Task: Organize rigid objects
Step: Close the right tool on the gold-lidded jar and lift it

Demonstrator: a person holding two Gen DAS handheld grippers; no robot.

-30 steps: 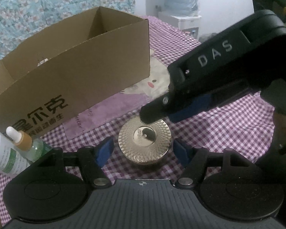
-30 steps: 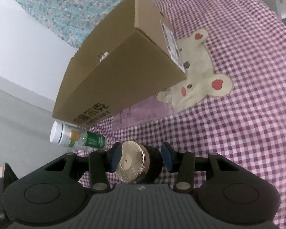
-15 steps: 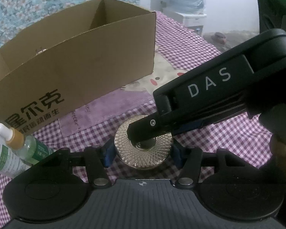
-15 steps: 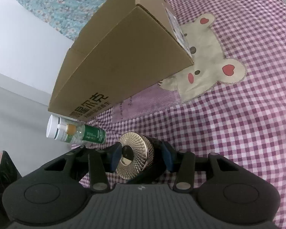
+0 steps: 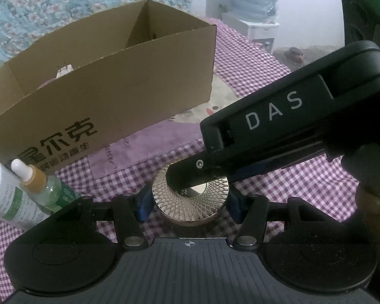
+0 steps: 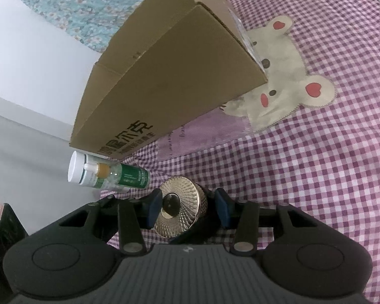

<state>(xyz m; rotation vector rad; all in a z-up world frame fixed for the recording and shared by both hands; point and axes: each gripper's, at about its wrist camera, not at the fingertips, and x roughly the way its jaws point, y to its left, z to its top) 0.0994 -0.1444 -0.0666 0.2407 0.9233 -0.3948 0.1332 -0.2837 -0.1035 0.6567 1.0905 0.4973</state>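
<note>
**Both grippers closed on the gold-lidded jar**

Nearest the left wrist camera, the left gripper point(image 5: 190, 202) has its blue pads pressed against the sides of the jar point(image 5: 190, 202), a round jar with a gold, finely ridged lid that stands on the checked cloth point(image 5: 304, 185) near its front edge. The right gripper point(image 6: 187, 209) grips the same jar from the other side: in its own view the jar sits tilted between its blue pads, gold lid facing left, and the pads pinch it. In the left view the right gripper's black body reaches over the lid and bears the white letters "DAS".

Just left of the jar, at the cloth's left edge, stand a dropper bottle point(image 5: 38, 185) with a green label, its small print unreadable, and a white tube point(image 5: 0, 185).

Farther back sits an open cardboard box point(image 5: 114, 88), printed with black Chinese characters at its lower left corner. A bear patch point(image 6: 286, 81) on the cloth lies beside the box's right end.
</note>
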